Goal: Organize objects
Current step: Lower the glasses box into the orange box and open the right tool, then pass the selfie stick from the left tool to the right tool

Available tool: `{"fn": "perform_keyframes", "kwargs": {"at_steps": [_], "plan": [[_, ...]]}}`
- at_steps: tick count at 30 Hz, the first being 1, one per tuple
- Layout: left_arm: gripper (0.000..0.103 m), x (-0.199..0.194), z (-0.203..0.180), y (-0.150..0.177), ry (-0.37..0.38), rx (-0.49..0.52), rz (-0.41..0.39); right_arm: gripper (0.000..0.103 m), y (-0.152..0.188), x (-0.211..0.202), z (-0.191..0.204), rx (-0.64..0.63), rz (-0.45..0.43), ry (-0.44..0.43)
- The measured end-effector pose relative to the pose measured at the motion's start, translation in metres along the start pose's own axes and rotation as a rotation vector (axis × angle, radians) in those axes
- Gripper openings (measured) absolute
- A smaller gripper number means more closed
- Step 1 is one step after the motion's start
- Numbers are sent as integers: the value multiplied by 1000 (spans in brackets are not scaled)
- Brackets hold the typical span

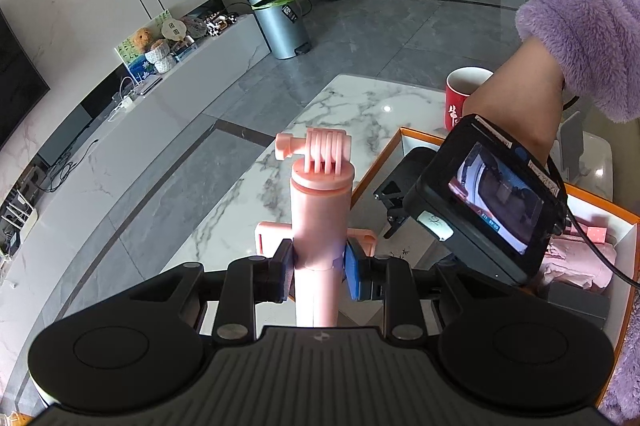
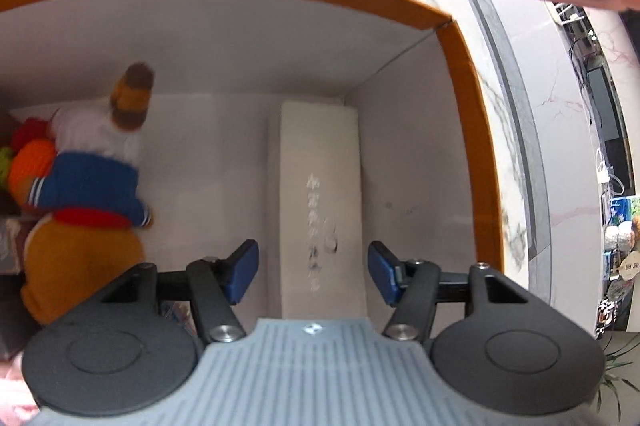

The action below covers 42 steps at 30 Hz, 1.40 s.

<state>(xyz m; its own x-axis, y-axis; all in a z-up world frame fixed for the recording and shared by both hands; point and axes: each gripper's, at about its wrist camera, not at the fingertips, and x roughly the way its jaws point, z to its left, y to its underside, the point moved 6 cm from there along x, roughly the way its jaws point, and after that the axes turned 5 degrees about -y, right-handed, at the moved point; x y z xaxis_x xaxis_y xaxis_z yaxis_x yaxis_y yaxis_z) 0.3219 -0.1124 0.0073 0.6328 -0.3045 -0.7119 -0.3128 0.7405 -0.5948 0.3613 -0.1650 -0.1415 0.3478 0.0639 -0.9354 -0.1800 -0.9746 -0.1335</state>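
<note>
Left gripper (image 1: 318, 268), nearest, is clamped on the pink selfie-stick handle (image 1: 320, 210), pads low on the shaft below its ridged mount; judged rigid, light, smooth plastic, so a mid-shaft hold suits; it hangs over the marble table (image 1: 360, 106), left of the orange-rimmed box (image 2: 460, 38). Right gripper (image 2: 312, 272) stands part-open and empty, jaws straddling without touching a white rectangular box (image 2: 320, 154) on the floor of the orange-rimmed box; likely stiff card, light; its grey lettering is blurred, unreadable. Plush doll (image 2: 88, 186) lies further left; soft. Red mug (image 1: 460, 98), far right, bears white writing, illegible.
</note>
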Motion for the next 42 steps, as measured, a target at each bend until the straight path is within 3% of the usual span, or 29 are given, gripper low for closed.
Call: {"fn": "perform_keyframes", "kwargs": {"at_steps": [2, 4, 8, 11, 12, 21, 27, 34, 37, 42], "plan": [[31, 1, -3, -1, -5, 12, 5, 58, 6, 0, 6, -16, 21, 13], [31, 2, -6, -2, -9, 23, 12, 49, 11, 4, 8, -22, 50, 36], [31, 4, -13, -3, -13, 47, 22, 49, 14, 6, 3, 33, 58, 73], [31, 4, -19, -4, -20, 73, 26, 42, 16, 2, 3, 51, 65, 96], [31, 3, -20, -6, -22, 81, 26, 36, 17, -2, 4, 60, 52, 83], [31, 0, -53, -25, -6, 180, 0, 36, 37, -88, 5, 293, -157, 14], [31, 19, -95, -24, 60, 261, 18, 36, 55, -120, 13, 348, -200, -8], [31, 42, -99, -18, 105, 154, 48, 36, 77, -120, 20, 418, -261, -116], [31, 41, -93, -17, 126, 84, 52, 35, 75, -115, 17, 524, -316, -186], [31, 38, -82, -12, 111, -36, 58, 18, 73, -111, 3, 710, -410, -230]]}}
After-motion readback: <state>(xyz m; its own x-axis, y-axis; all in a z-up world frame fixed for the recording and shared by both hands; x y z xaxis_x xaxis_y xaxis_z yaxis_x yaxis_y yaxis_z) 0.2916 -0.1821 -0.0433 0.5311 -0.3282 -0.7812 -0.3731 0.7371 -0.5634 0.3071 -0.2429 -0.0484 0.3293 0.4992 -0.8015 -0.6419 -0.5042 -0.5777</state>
